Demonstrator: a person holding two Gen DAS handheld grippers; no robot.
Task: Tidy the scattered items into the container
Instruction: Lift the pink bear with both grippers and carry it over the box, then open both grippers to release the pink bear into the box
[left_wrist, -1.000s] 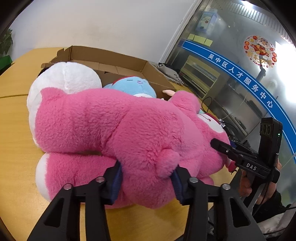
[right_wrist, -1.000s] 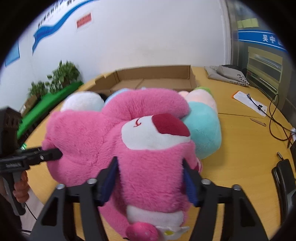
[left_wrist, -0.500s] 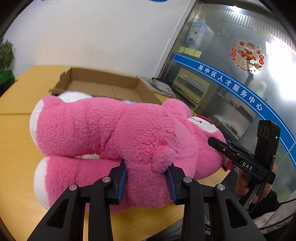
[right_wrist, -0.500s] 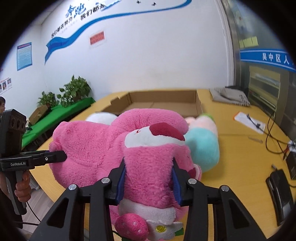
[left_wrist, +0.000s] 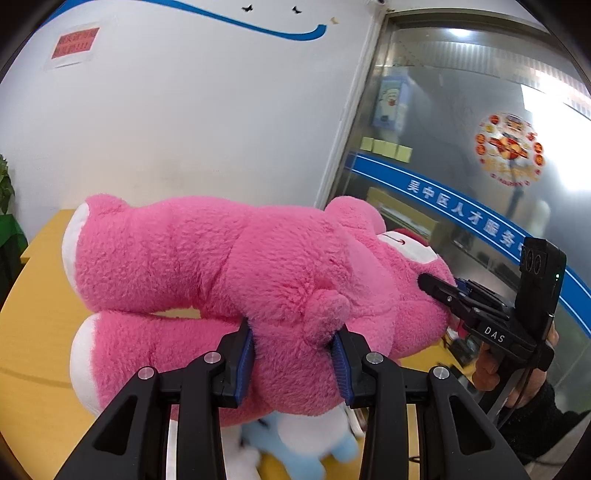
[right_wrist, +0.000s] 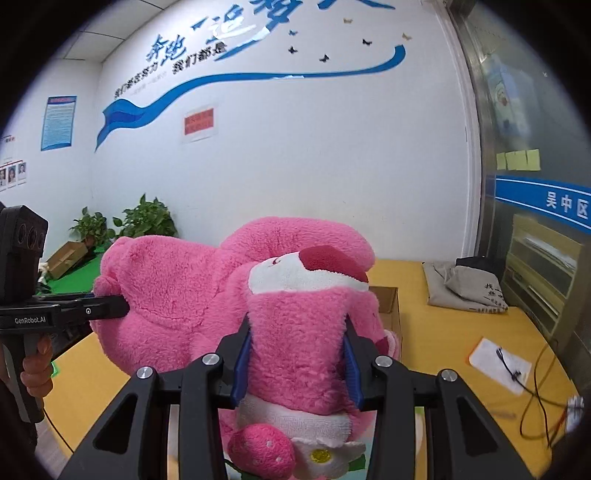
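Observation:
A big pink plush bear (left_wrist: 240, 266) hangs in the air between both grippers. My left gripper (left_wrist: 293, 349) is shut on its rump by the small tail, with the two white-soled legs pointing left. My right gripper (right_wrist: 297, 360) is shut on the bear (right_wrist: 173, 295) at its head, under the white muzzle and red nose. A pink strawberry and white flower hang below. The right gripper also shows in the left wrist view (left_wrist: 436, 288), pressed into the head. The cardboard box (right_wrist: 388, 306) shows only as a corner behind the bear. A light blue and white plush (left_wrist: 306, 443) lies on the table below.
The yellow table (right_wrist: 454, 350) carries a grey cloth bag (right_wrist: 465, 288), a white paper (right_wrist: 498, 363) and cables at right. Potted plants (right_wrist: 144, 221) and a green mat stand at far left. A glass partition (left_wrist: 461, 155) stands at right.
Both grippers have lifted the pink bear well above the table. The box and the other plush toys have dropped below and behind it. The jaws squeezed tighter on the plush.

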